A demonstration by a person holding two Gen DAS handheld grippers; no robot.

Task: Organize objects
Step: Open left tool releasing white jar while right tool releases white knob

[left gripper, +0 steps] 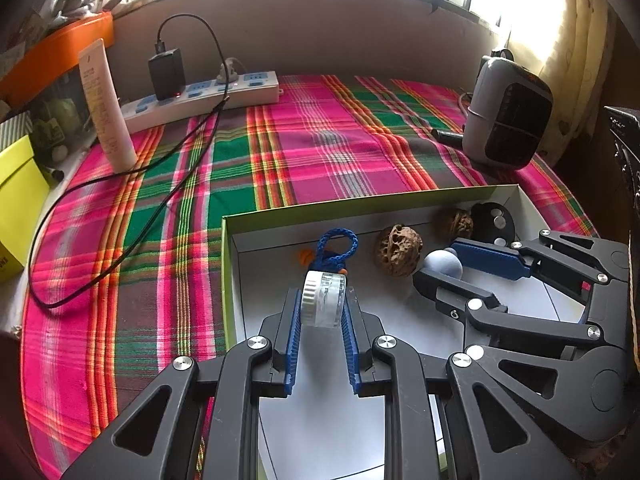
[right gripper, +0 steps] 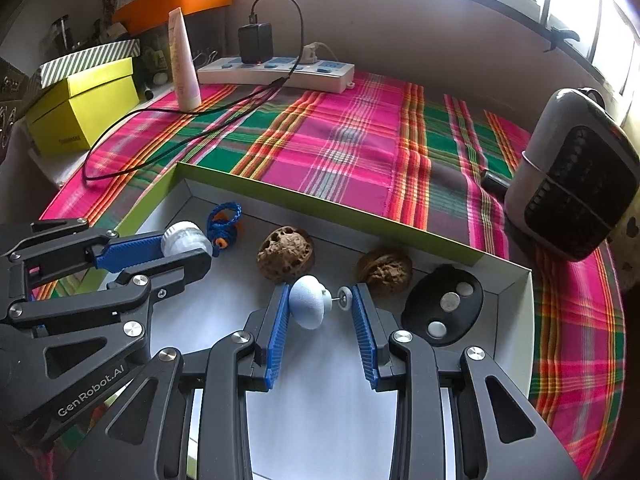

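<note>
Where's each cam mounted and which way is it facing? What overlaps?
Left wrist: on the left gripper, looking along its fingers across the box toward the window wall; its fingers grip a clear cap; the right gripper shows at right.
Right wrist: on the right gripper, facing the same wall; its fingers bracket a pale knob; the left gripper shows at left.
Shared: box, two walnuts, black disc, power strip, heater.
</note>
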